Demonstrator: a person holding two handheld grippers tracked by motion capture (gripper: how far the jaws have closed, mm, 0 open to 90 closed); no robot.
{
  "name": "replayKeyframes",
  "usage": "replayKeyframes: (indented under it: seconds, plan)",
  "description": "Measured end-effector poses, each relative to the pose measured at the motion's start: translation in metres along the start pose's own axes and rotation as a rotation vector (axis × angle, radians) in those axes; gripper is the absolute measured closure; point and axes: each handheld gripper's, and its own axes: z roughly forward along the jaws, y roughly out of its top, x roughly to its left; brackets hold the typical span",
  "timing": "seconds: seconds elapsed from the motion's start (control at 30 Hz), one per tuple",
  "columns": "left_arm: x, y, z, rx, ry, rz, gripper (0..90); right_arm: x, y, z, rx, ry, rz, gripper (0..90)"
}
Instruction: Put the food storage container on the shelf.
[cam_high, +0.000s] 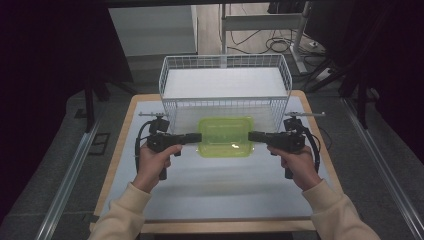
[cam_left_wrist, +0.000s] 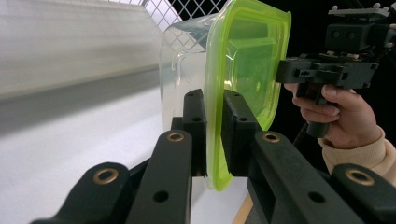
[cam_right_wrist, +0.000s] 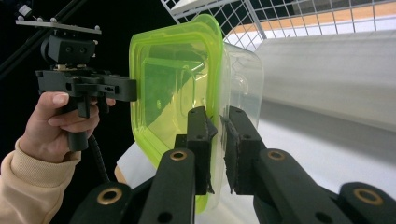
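Observation:
A clear plastic container with a lime-green lid (cam_high: 225, 136) hangs just above the table, in front of the wire basket (cam_high: 225, 65). My left gripper (cam_high: 196, 138) is shut on the lid's left rim. My right gripper (cam_high: 253, 136) is shut on its right rim. In the left gripper view the green lid (cam_left_wrist: 247, 70) stands edge-on between my black pads (cam_left_wrist: 236, 133), with the clear tub (cam_left_wrist: 187, 70) to their left and the other gripper (cam_left_wrist: 327, 70) beyond. In the right gripper view the lid (cam_right_wrist: 177, 84) sits pinched at its rim, with the clear tub (cam_right_wrist: 243, 79) to the right.
The white wire basket holds a white board (cam_high: 225, 82) and stands at the table's far edge. The table (cam_high: 210, 192) has a white top with a wooden border. Metal rails (cam_high: 65, 185) run along the floor on both sides. A desk frame and cables (cam_high: 270, 30) lie beyond.

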Motion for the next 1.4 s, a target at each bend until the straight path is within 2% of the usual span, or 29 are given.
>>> replayKeyframes:
  seconds: [0.87,1.07,1.4]
  plan:
    - [-0.011,0.043,-0.009,-0.023,0.000,0.016,81.9,0.012,0.044,-0.004,-0.029,-0.016,-0.045,80.6]
    - [-0.012,0.054,-0.010,-0.030,0.012,0.020,81.9,0.012,0.053,-0.003,-0.028,-0.014,-0.037,80.5]
    - [-0.010,0.072,-0.008,-0.033,0.016,0.018,81.8,0.012,0.072,-0.002,-0.036,-0.040,-0.049,80.2]
